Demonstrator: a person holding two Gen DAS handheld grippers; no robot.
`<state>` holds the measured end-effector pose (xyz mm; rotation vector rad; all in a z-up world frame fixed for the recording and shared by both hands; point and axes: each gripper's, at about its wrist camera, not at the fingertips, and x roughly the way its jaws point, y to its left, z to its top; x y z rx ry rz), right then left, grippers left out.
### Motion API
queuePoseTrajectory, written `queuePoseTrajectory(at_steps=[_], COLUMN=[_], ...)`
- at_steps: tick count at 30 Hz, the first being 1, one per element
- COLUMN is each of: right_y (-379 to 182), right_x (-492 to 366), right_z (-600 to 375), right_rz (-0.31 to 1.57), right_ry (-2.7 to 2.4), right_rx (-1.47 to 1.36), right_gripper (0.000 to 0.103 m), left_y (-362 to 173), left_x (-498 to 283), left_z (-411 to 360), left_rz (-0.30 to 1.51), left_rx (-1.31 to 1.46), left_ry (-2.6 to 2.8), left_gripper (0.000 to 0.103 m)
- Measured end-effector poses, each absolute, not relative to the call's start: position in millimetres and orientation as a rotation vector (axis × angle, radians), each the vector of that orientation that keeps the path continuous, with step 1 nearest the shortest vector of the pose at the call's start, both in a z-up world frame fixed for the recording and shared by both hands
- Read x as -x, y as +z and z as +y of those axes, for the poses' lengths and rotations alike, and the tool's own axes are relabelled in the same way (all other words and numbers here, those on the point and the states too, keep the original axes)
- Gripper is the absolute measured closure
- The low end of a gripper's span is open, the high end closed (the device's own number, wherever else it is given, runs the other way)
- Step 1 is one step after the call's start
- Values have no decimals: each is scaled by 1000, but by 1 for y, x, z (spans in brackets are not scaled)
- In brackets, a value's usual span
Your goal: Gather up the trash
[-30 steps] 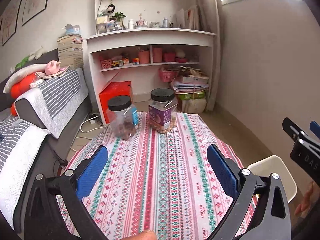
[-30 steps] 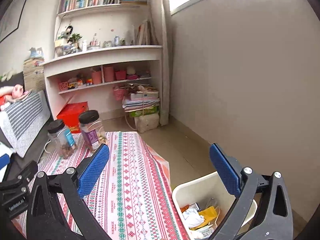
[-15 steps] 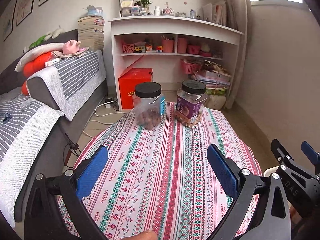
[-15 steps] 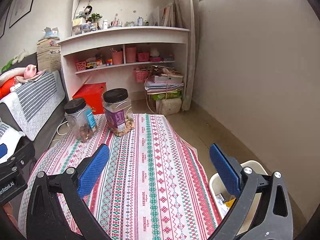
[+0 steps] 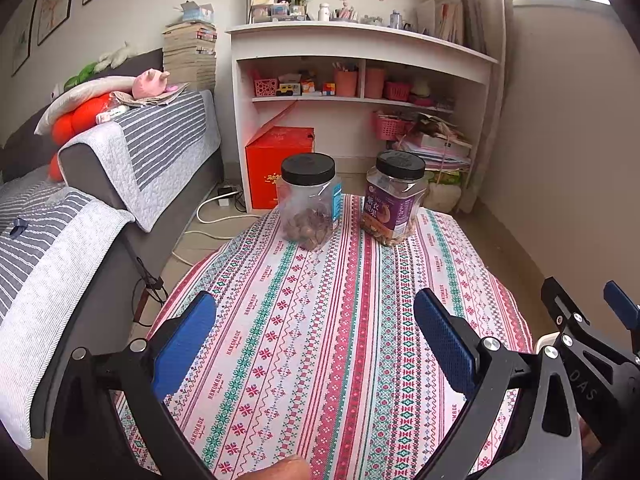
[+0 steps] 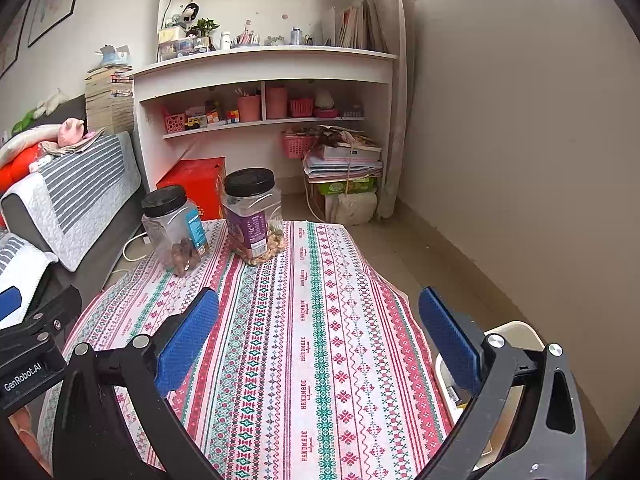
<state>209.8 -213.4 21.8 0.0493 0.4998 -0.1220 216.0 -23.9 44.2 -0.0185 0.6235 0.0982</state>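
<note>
My left gripper (image 5: 316, 340) is open and empty above the near part of the table's patterned cloth (image 5: 320, 320). My right gripper (image 6: 320, 336) is open and empty over the same cloth (image 6: 312, 320), to the right of the left one. A cream trash bin (image 6: 520, 330) stands on the floor at the table's right edge, mostly hidden behind my right finger; a bit of trash shows inside. Its rim also peeks out in the left wrist view (image 5: 544, 338). No loose trash shows on the cloth.
Two black-lidded plastic jars stand at the table's far end: a clear one with nuts (image 5: 310, 202) (image 6: 174, 230) and a purple-labelled one (image 5: 394, 198) (image 6: 252, 216). A grey sofa (image 5: 100, 184) runs along the left. A white shelf unit (image 5: 360, 92) and red box (image 5: 280, 166) stand behind.
Both grippers have swung left from the bin toward the table. The bin has slid to the right edge of the right wrist view. Both stay open.
</note>
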Motion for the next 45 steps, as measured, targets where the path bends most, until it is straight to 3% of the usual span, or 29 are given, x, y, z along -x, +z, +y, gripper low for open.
queuePoseTrajectory(at_steps=[45], right_y=[32], right_x=[-184], right_z=[-263], right_rz=[433], right_ry=[-224], right_rx=[-35], right_gripper=[7], left_y=[52], left_x=[-210], left_z=[-70], left_rz=[555], left_rx=[-9], left_ry=[-3], left_gripper=[7])
